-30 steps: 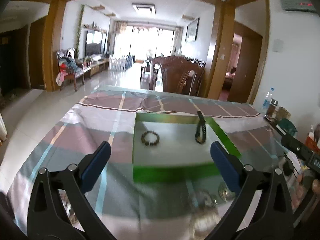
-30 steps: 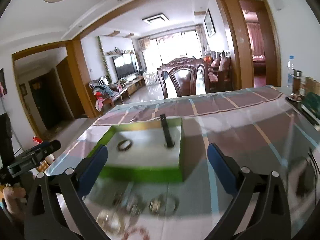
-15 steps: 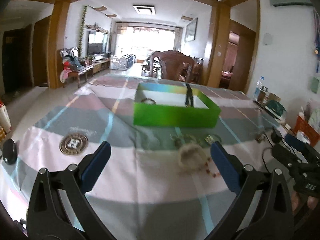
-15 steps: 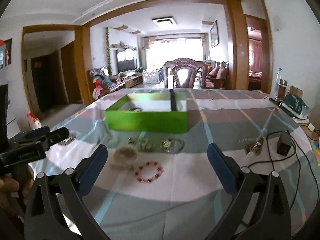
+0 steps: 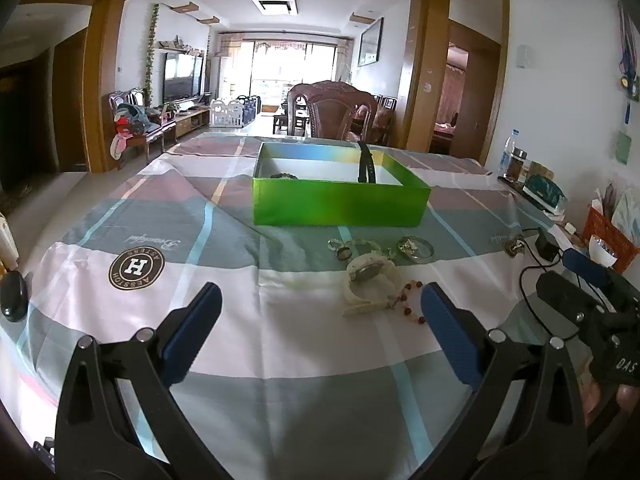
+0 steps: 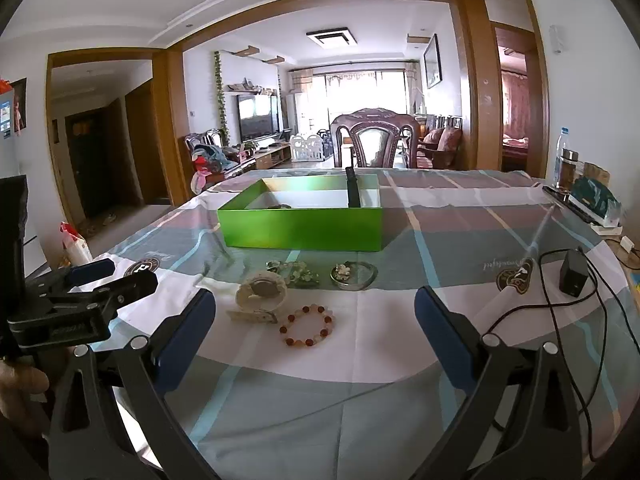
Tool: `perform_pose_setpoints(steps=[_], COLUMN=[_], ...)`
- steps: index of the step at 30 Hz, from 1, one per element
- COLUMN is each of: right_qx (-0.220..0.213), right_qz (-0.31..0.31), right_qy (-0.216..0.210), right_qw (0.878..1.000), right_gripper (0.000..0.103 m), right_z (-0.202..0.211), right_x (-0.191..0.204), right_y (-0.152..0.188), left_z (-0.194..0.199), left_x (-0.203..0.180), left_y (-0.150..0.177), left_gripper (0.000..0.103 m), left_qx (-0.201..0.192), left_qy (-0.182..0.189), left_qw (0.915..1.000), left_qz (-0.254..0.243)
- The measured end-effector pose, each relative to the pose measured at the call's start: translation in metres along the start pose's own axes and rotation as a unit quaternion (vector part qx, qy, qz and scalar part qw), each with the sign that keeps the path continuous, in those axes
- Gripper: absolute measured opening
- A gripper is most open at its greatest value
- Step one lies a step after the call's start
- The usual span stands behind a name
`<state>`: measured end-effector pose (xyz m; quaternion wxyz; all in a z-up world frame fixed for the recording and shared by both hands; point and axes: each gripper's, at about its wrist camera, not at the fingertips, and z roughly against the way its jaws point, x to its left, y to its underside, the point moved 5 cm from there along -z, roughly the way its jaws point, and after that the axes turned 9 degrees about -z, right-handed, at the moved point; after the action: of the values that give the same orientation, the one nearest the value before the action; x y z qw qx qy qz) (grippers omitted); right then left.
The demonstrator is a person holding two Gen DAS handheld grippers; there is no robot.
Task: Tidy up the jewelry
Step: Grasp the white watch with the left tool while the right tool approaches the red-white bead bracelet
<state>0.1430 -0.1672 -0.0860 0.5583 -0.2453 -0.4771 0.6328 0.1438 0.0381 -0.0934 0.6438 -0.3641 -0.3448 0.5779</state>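
A green box [image 5: 340, 203] [image 6: 300, 226] stands mid-table with a black watch band [image 5: 366, 162] [image 6: 353, 191] leaning on its right wall and a dark bead bracelet [image 5: 284, 176] inside at the left. In front of it lie a cream watch [image 5: 370, 280] [image 6: 260, 294], a red bead bracelet [image 6: 307, 325] [image 5: 408, 304], a silver bangle [image 6: 354, 274] [image 5: 416, 247] and small rings [image 6: 294, 272]. My left gripper [image 5: 318, 312] and right gripper [image 6: 314, 316] are both open, held low near the table's front, short of the jewelry, holding nothing.
A black adapter with cable [image 6: 572, 276] lies at the right. Bottles [image 6: 566, 160] and a green pouch [image 6: 592, 200] stand at the far right edge. A black mouse [image 5: 14, 296] sits at the left edge. A wooden chair [image 6: 374, 144] is behind the table.
Both grippers have pulled back from above the green box toward the table's front edge and dropped lower. The loose jewelry is now ahead of the fingers. Both stayed open.
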Motion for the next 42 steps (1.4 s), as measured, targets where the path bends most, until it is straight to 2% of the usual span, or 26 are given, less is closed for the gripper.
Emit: perform_pose_setpoints(steps=[14,25,29,34,42], right_qx=[0.009,0.02,0.031,0.04,0.056], right_qz=[-0.005,-0.011,-0.015,-0.018,-0.023], right_qy=[-0.002,0.0,0.0,-0.001,0.007], right_qw=[1.0,1.0,0.999,0.999,0.998], right_gripper=[0.098,0.098,0.098,0.098,0.098], right_z=[-0.008,-0.021,-0.027,-0.035,-0.049], right_x=[-0.003,-0.01,-0.014,-0.016,-0.023], right_y=[0.002,0.009,0.011,0.014,0.016], left_z=[-0.007,-0.035,-0.051,-0.077,-0.126], left_x=[-0.002,-0.003,-0.003,-0.012,-0.026], left_y=[0.001,0.004,0.004,0.0,-0.001], left_gripper=[0.099,0.099,0.098,0.089,0.062], left_qx=[0.007,0.031,0.044,0.066,0.123], left_qy=[0.004,0.011,0.028,0.032,0.061], left_qw=[1.0,0.9994,0.9986,0.9968,0.9894], left_qz=[-0.003,-0.011,-0.006,-0.032,-0.047])
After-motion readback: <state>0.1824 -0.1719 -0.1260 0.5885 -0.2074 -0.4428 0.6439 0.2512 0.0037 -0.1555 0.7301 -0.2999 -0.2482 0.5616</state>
